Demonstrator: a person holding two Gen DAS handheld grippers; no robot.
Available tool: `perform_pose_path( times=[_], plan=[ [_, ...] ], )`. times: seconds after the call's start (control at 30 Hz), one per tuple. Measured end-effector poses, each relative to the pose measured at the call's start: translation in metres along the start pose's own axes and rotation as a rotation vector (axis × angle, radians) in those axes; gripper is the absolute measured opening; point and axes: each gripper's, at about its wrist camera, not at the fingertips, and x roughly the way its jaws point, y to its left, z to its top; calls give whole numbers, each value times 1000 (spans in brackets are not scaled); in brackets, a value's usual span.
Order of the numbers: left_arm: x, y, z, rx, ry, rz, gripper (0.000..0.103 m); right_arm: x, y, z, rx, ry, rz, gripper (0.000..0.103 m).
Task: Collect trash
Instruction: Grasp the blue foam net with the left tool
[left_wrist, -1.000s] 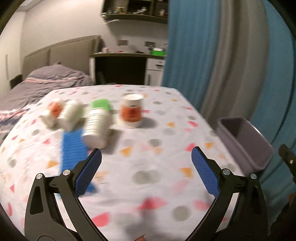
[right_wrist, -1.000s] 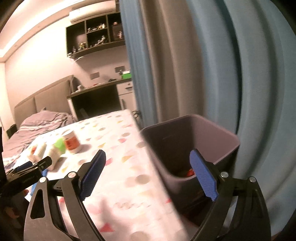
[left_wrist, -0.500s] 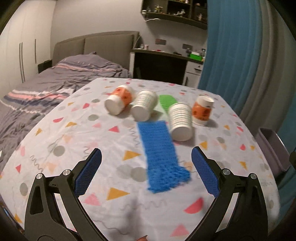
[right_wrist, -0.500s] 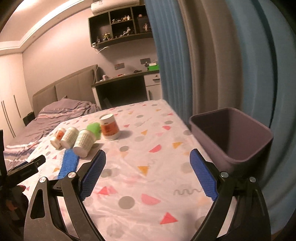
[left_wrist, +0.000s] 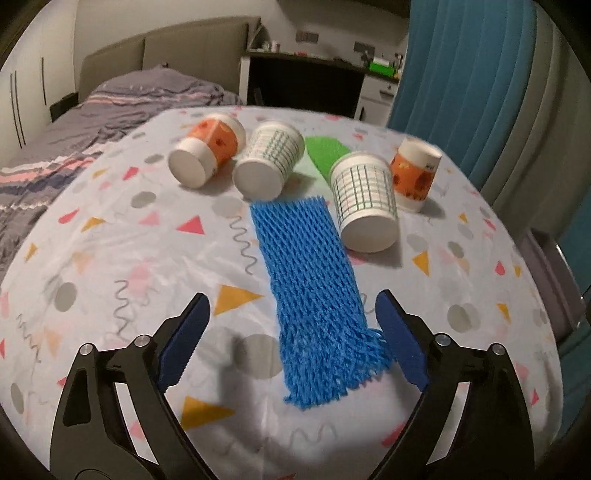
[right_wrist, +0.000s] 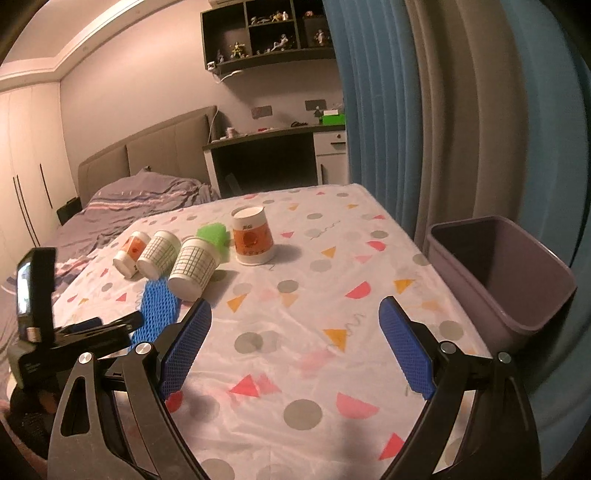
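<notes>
A blue foam net (left_wrist: 314, 291) lies flat on the patterned table, its near end between the fingers of my open, empty left gripper (left_wrist: 291, 339). Behind it lie an orange cup (left_wrist: 208, 151), a grid-patterned cup (left_wrist: 271, 160) and a second grid cup (left_wrist: 364, 205), all on their sides. An orange cup (left_wrist: 415, 173) stands upside down at the right, and a green foam net (left_wrist: 327, 151) lies behind. My right gripper (right_wrist: 293, 347) is open and empty above the table. The purple bin (right_wrist: 517, 291) stands at the table's right edge. The left gripper (right_wrist: 99, 328) shows at the left of the right wrist view.
The table has a cloth with coloured shapes (right_wrist: 332, 295). Blue and grey curtains (right_wrist: 443, 110) hang behind the bin. A bed (left_wrist: 110, 99) lies to the far left and a desk (right_wrist: 273, 155) stands beyond the table.
My left gripper swung left from facing the bin side and closed in on the blue net. My right gripper swung left from the bin to face the table.
</notes>
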Motion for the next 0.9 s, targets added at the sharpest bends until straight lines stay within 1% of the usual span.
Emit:
perform_pose_path(
  times=[0.03, 0.1, 0.2, 0.23, 0.33, 0.4, 0.43, 0.5, 0.53, 0.6, 0.7, 0.9],
  plan=[
    [4, -1, 1, -3, 14, -4, 85, 3, 2, 1, -3, 6, 1, 89],
    [14, -2, 2, -7, 42, -15, 76, 7, 5, 1, -8, 12, 5, 89],
    [25, -2, 3, -15, 77, -20, 67, 13, 12, 2, -23, 21, 17, 89],
    [26, -2, 2, -13, 76, -17, 66, 15, 14, 3, -31, 23, 18, 89],
    [27, -5, 1, 1, 73, 7, 54, 21, 20, 4, -42, 30, 21, 89],
    [26, -3, 1, -2, 68, 8, 36, 25, 24, 6, -44, 36, 30, 89],
    [26, -2, 1, -1, 65, 11, 32, 27, 26, 6, -45, 38, 33, 89],
    [25, -1, -1, -1, 64, -16, 14, 29, 30, 6, -51, 42, 37, 89],
    [25, 1, -1, -3, 65, -37, 12, 32, 33, 6, -55, 48, 42, 89],
    [22, 2, -2, 1, 61, -45, 10, 36, 38, 6, -61, 59, 52, 89],
    [14, 9, -5, -12, 44, -57, 9, 41, 46, 6, -73, 76, 65, 89],
    [-10, 39, -8, -71, 10, -114, 9, 55, 67, 6, -103, 108, 84, 89]
  ],
)
